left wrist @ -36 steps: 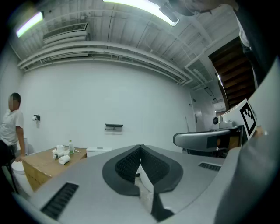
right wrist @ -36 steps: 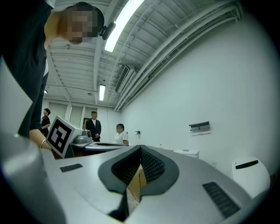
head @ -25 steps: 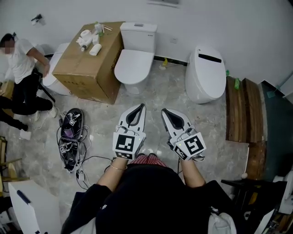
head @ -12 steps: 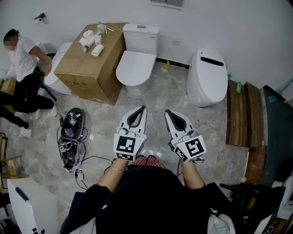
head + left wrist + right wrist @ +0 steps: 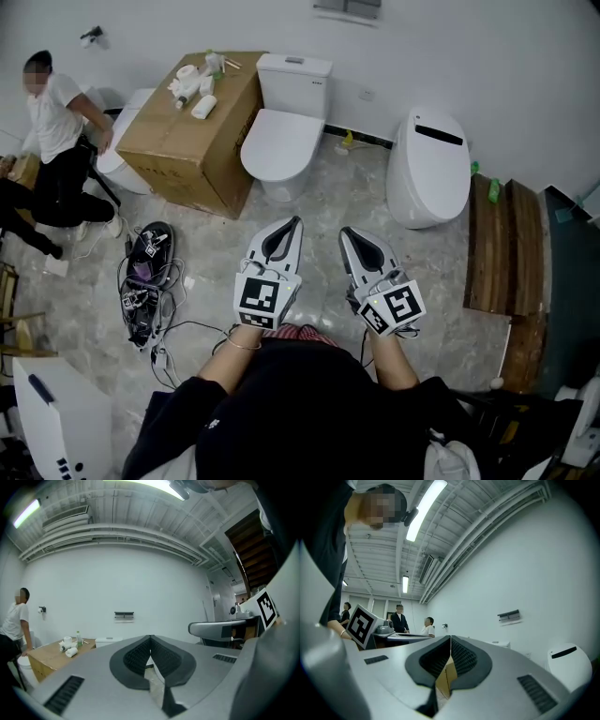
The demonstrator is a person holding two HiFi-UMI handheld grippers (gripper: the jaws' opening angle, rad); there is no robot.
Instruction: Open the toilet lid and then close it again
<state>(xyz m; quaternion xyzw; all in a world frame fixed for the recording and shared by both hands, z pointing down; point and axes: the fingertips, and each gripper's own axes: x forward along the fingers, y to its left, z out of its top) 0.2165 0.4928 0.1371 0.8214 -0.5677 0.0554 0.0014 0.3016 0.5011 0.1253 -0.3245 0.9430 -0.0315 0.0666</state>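
A white toilet [image 5: 277, 131] with a square tank stands against the back wall, its lid [image 5: 275, 137] down. A second, rounded white toilet [image 5: 428, 169] stands to its right, lid also down. My left gripper [image 5: 292, 221] and right gripper [image 5: 345, 232] are held side by side in front of the person's body, well short of both toilets. Both are shut with nothing between the jaws. In the left gripper view the left gripper [image 5: 150, 638] points at the white wall, with the tank [image 5: 108, 641] just above its body. The right gripper [image 5: 450, 638] points up at wall and ceiling.
A cardboard box [image 5: 187, 131] with paper rolls on top sits left of the toilet. A person in a white shirt [image 5: 52, 145] crouches at far left. Cables and devices [image 5: 142, 281] lie on the floor. Wooden planks [image 5: 497, 244] lie at right.
The head view has shifted slightly, so the toilets and box sit a little lower and to the right in the picture. The grippers stay shut in the same pose.
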